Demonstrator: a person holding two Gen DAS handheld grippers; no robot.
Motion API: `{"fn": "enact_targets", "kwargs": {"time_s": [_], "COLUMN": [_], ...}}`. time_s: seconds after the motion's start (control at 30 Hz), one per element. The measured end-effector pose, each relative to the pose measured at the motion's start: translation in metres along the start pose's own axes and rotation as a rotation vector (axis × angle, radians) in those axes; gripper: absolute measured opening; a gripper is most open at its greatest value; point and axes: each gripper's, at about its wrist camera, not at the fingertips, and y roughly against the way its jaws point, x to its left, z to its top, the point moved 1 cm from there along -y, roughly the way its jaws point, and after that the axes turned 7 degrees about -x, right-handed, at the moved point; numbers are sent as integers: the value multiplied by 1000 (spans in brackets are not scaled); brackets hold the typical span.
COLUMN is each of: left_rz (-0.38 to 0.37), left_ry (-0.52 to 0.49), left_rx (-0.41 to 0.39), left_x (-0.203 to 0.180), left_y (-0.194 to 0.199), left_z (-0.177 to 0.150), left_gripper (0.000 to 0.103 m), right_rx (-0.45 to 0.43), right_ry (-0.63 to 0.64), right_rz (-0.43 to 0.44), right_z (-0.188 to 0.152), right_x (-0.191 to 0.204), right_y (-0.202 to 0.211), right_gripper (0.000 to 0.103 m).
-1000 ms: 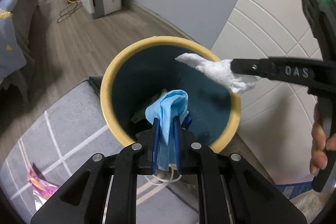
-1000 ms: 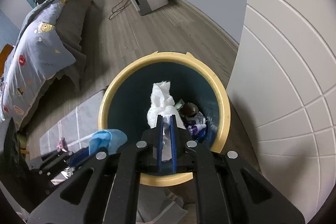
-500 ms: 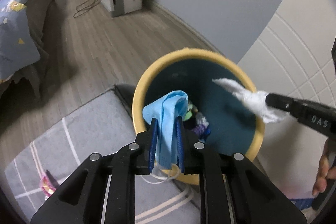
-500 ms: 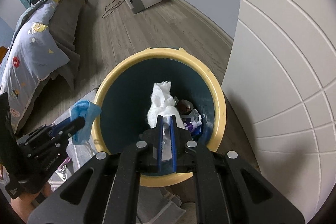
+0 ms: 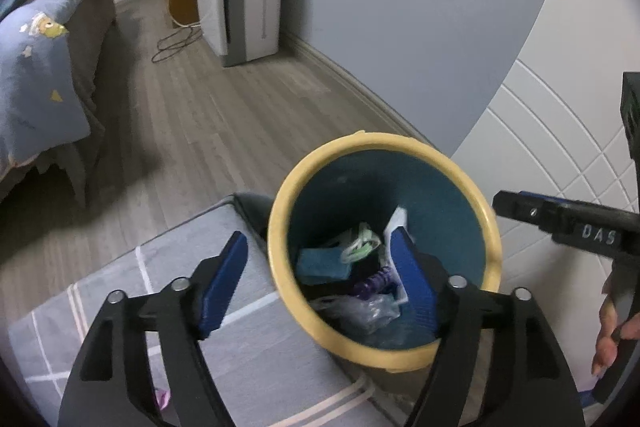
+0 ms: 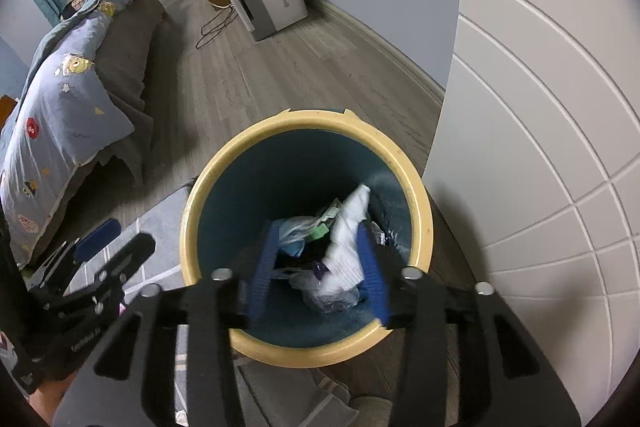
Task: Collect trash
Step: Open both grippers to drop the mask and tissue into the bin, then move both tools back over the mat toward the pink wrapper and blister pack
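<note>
Left wrist view: left gripper (image 5: pixel 320 279) is spreading wide, empty, its blue mask (image 5: pixel 322 264) lying in the yellow-rimmed bin (image 5: pixel 486 223). Right gripper (image 6: pixel 320 275) is opening too; the white tissue (image 6: pixel 348 227) brushes its right pad, unclamped, above the trash.

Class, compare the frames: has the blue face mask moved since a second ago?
Yes. The blue face mask has dropped from the opening left gripper to the bottom of the yellow-rimmed bin.
</note>
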Motion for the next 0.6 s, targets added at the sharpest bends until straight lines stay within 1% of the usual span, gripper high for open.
{"fn": "enact_targets", "kwargs": {"time_s": [0.07, 0.13, 0.23, 0.4, 0.5, 0.6], "left_rz": [25, 40, 79, 122, 156, 202], "left_ry": [11, 18, 17, 53, 84, 112], "left_rx": [0, -8, -19, -30, -41, -48], "left_x": [7, 12, 25, 56, 78, 103], "left_y": [4, 10, 24, 59, 85, 113], "left_z": [-2, -5, -10, -21, -33, -48], "left_gripper": [84, 90, 92, 93, 94, 94], "right_rx": [-5, -9, -14, -22, -38, -49], "right_ry": [-4, 3, 9, 34, 81, 130], "right_rz": [-1, -3, -3, 9, 16, 25], "right_z": [0, 0, -1, -2, -4, -9], "right_x": [3, 8, 17, 41, 63, 86], "right_y": [2, 5, 10, 23, 33, 42], "right_gripper": [70, 79, 90, 94, 97, 97]}}
